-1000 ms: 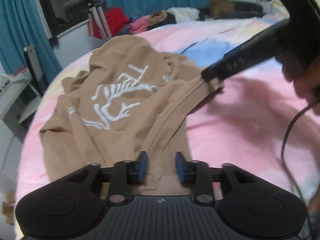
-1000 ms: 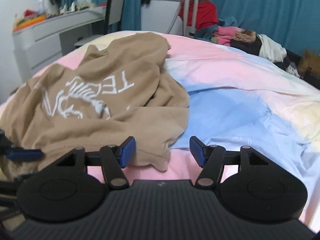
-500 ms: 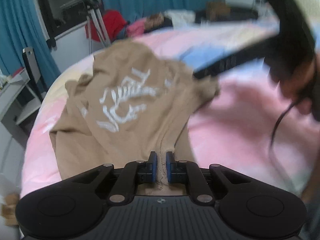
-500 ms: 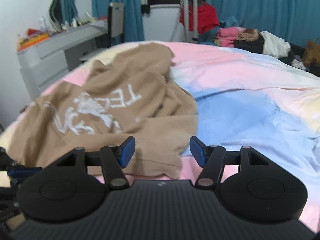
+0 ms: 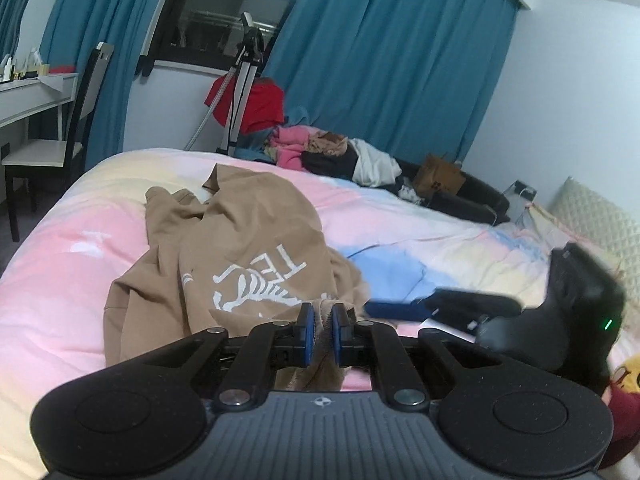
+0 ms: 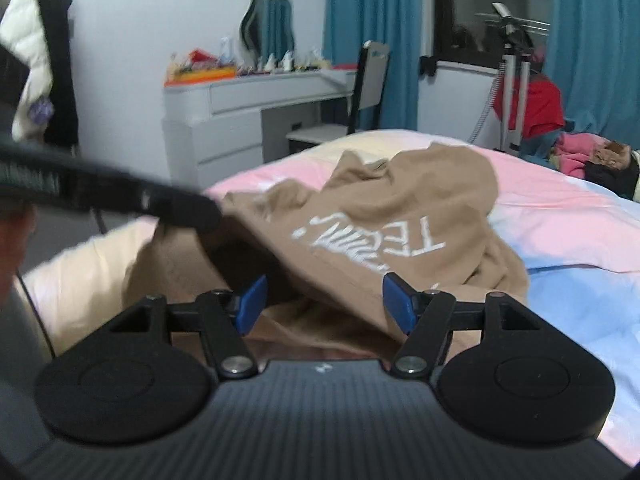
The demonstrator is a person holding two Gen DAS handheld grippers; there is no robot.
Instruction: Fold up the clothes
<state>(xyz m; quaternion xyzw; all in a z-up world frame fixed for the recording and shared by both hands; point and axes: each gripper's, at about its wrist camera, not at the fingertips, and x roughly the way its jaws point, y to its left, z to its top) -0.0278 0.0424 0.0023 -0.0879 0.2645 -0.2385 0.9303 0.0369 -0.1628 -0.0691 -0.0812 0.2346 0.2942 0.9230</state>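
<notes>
A tan shirt (image 5: 240, 256) with white lettering lies crumpled on the bed (image 5: 60, 288), across its pink and yellow part, with one edge lifted off the cover. The left gripper (image 5: 319, 326) has its blue pads nearly together and a bunched fold of the shirt pinched between them; in the right wrist view that same gripper shows as a dark blurred bar at the shirt's raised corner. The right gripper (image 6: 324, 300) stands wide, nothing between its pads, just in front of the shirt's near hem (the cloth hangs over a dark hollow there).

Around the bed the room is crowded. A tripod (image 5: 242, 80) stands at the foot with a red garment (image 5: 260, 104) draped on it, before blue curtains (image 5: 384, 60) and a dark window (image 5: 224, 8). A heap of pink, brown and white clothes (image 5: 332, 154) sits past the far edge, with a brown paper bag (image 5: 438, 178) beside it. A grey dresser (image 6: 240, 120) carries small clutter under a wavy mirror (image 6: 267, 26), and a chair (image 6: 360, 92) is pulled up to it. A white coat (image 6: 30, 40) hangs at the left.
</notes>
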